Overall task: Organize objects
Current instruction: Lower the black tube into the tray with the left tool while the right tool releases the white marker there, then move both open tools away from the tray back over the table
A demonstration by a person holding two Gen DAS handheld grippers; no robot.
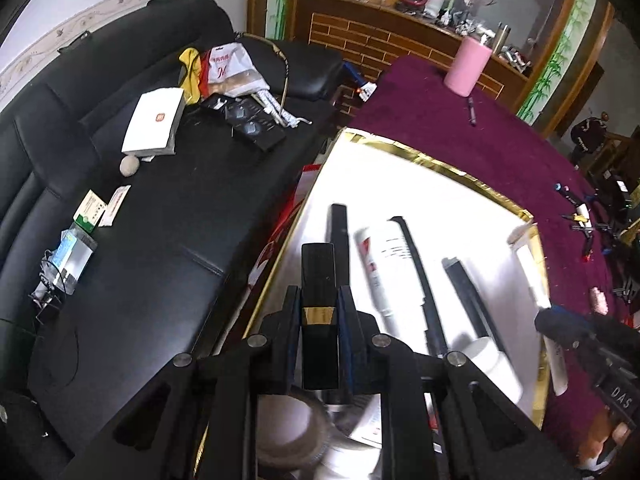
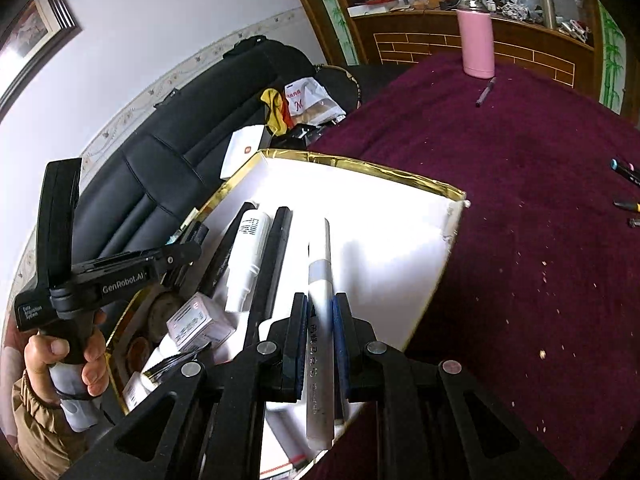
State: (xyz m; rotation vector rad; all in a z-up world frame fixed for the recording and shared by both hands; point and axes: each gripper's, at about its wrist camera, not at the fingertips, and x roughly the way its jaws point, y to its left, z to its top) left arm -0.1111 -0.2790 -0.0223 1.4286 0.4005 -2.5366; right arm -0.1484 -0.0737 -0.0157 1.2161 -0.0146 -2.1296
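Note:
My left gripper (image 1: 319, 296) is shut on a black rectangular stick with a gold band (image 1: 318, 276), held over the near left part of a white box with a gold rim (image 1: 440, 168). Inside the box lie a black stick (image 1: 338, 224), a white tube (image 1: 380, 264), a long black comb-like piece (image 1: 420, 280), a dark pen (image 1: 468, 292) and a white jar (image 1: 492, 360). My right gripper (image 2: 320, 304) is shut on a white and silver pen (image 2: 320, 272) above the box's near edge (image 2: 360, 168). A hand (image 2: 64, 356) holds the left gripper (image 2: 188, 248) at the box's left side.
A purple cloth (image 2: 520, 200) covers the table, with a pink bottle (image 2: 476, 40), a loose pen (image 2: 484, 92) and markers (image 2: 624, 172) on it. A black sofa (image 1: 160, 220) to the left carries a white book (image 1: 154, 124), bags and small boxes.

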